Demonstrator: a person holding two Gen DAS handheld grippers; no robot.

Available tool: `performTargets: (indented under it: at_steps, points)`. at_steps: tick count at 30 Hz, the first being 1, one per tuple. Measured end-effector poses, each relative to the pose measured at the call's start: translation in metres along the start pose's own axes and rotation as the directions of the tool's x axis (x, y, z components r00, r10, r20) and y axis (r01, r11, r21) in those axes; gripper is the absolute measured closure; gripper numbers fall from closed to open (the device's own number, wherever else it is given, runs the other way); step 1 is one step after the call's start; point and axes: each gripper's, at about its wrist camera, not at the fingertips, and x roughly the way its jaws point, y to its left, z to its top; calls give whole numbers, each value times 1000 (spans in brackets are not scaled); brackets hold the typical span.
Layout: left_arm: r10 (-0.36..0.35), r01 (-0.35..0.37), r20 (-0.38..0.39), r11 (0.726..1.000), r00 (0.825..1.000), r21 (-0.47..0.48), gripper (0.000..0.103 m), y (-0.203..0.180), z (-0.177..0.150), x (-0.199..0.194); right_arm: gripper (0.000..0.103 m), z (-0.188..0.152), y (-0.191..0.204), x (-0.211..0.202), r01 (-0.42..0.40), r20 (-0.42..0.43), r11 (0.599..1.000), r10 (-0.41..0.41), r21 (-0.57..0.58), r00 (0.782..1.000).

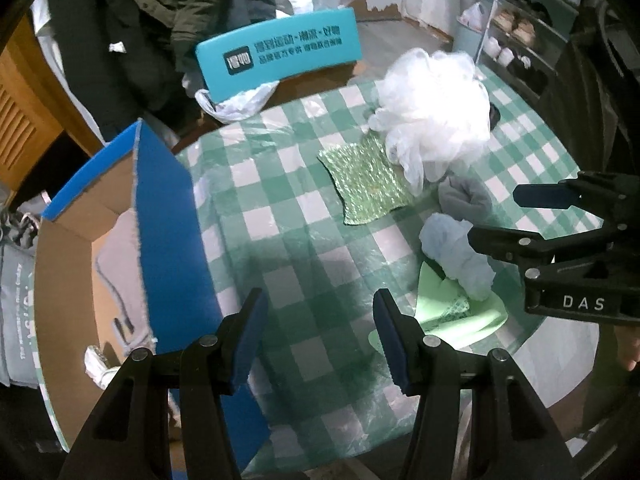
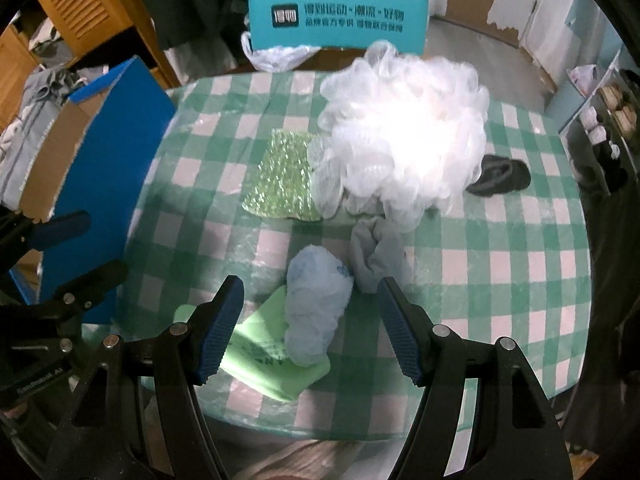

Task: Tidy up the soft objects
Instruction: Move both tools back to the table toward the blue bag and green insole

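On the green-checked table (image 2: 500, 264) lie a big white mesh bath pouf (image 2: 404, 136) (image 1: 436, 116), a glittery green cloth (image 2: 280, 176) (image 1: 366, 182), a grey rolled sock (image 2: 378, 254) (image 1: 466, 196), a pale blue fluffy roll (image 2: 316, 304) (image 1: 456, 256) resting on a light green folded cloth (image 2: 256, 354) (image 1: 456, 320), and a dark sock (image 2: 500, 178). My right gripper (image 2: 310, 332) hovers open over the blue roll, with the roll between its fingers' line of sight. My left gripper (image 1: 320, 332) is open above bare tablecloth, beside the blue box (image 1: 168, 216).
The open cardboard box with blue outer walls (image 2: 116, 160) stands at the table's left edge and holds a grey garment (image 1: 116, 264). A teal chair back (image 2: 340, 20) and plastic bags sit behind the table. A shoe rack (image 1: 520, 40) stands at the right.
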Motion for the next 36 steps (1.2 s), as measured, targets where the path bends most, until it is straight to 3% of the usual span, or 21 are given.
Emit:
performTargets:
  at_steps: [24, 28, 36]
  points:
    - [-16, 17, -100, 1000, 995, 10, 47, -13, 7, 49, 33, -11, -14, 67, -32, -140, 998, 40, 57, 989]
    - [-15, 17, -105, 1000, 994, 18, 47, -14, 8, 51, 58, -11, -13, 75, -42, -162, 998, 49, 50, 986]
    - [-36, 39, -97, 999, 995, 32, 47, -21, 9, 47, 61, -11, -5, 49, -46, -112, 999, 46, 2, 993]
